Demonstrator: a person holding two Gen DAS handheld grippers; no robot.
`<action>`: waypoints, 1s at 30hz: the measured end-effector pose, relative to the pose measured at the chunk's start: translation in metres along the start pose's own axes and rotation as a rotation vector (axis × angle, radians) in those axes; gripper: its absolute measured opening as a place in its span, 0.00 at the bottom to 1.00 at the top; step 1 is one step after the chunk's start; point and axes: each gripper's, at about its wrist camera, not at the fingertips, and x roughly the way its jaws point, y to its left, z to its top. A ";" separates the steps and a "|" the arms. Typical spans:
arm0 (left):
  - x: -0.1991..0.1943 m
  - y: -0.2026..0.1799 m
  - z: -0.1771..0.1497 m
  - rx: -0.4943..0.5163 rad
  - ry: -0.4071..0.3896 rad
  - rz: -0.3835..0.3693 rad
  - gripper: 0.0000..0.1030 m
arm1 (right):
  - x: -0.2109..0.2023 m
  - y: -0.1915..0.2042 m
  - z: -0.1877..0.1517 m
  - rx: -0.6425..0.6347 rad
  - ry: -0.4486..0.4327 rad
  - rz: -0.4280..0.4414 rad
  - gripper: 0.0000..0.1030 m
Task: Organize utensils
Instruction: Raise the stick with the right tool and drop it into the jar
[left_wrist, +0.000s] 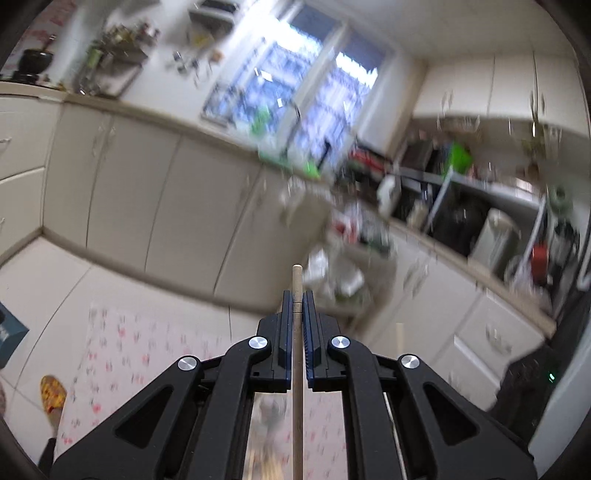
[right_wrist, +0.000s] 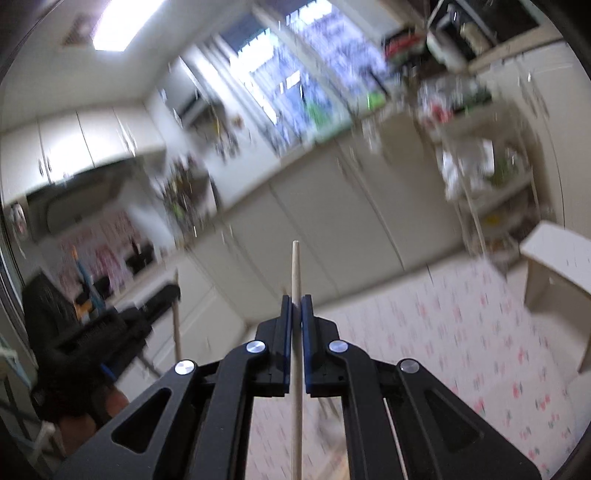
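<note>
Right, your left gripper is clamped tight on a wooden chopstick, which runs straight up the slot between the blue pads with its blunt end poking out past the fingertips. Your right gripper is pinched on a second chopstick, this one tapering to a thinner tip well beyond the pads. Both sticks are lifted clear, in the air, touching nothing but the pads.

Room to move: ahead of your left gripper there's a long run of cream cabinet doors and a bare strip of tiled floor, with a patterned floor mat under you. To its right the counter is crowded with appliances and packets, all smeared by motion blur. In the right wrist view the mat spreads wide and open on the right, bounded by a low white stool and a wire shelf rack. On the left of that view, your other gripper sits close, with a pale stick standing up from it, so that side is tight.

A bright window faces both cameras. No label or writing can be read; everything is too blurred.
</note>
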 end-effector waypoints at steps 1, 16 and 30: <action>0.001 0.000 0.006 -0.003 -0.033 0.009 0.05 | 0.003 0.005 0.008 -0.001 -0.052 0.003 0.06; 0.034 0.001 0.017 0.046 -0.158 0.071 0.05 | 0.073 0.002 0.022 0.056 -0.171 -0.002 0.06; 0.036 -0.005 0.001 0.170 -0.038 0.096 0.05 | 0.104 0.000 0.006 0.009 -0.192 -0.048 0.06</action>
